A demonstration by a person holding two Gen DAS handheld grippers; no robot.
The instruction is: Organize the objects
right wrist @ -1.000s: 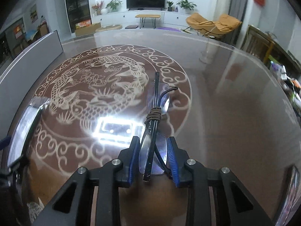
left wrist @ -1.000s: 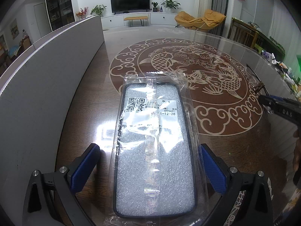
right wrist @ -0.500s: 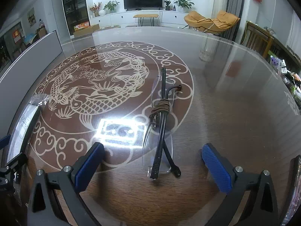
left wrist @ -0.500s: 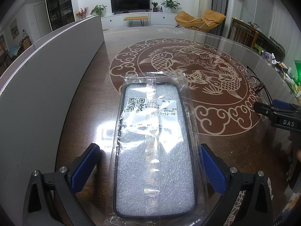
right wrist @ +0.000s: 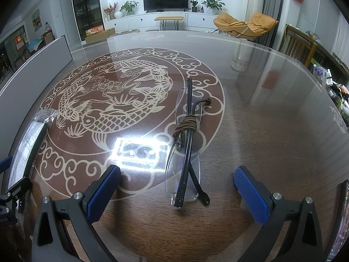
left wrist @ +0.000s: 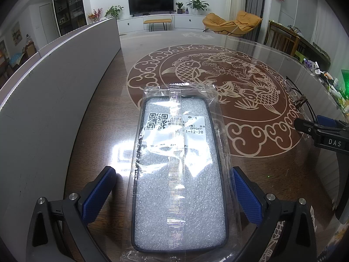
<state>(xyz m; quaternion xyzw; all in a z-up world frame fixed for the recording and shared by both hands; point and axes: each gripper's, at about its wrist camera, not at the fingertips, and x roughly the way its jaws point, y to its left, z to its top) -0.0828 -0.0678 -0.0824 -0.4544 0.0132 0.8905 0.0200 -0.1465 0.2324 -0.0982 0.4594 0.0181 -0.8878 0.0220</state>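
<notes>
With my right gripper (right wrist: 177, 193) spread wide, having just opened, the folded glasses (right wrist: 185, 150) lie untouched between its pads; my left gripper (left wrist: 172, 193) straddles the bagged phone case (left wrist: 177, 174), bare table (right wrist: 272, 120) beyond.

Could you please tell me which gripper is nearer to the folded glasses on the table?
Right. The right gripper stands open astride the folded glasses; the left gripper sits across the table, astride the bagged phone case.
</notes>
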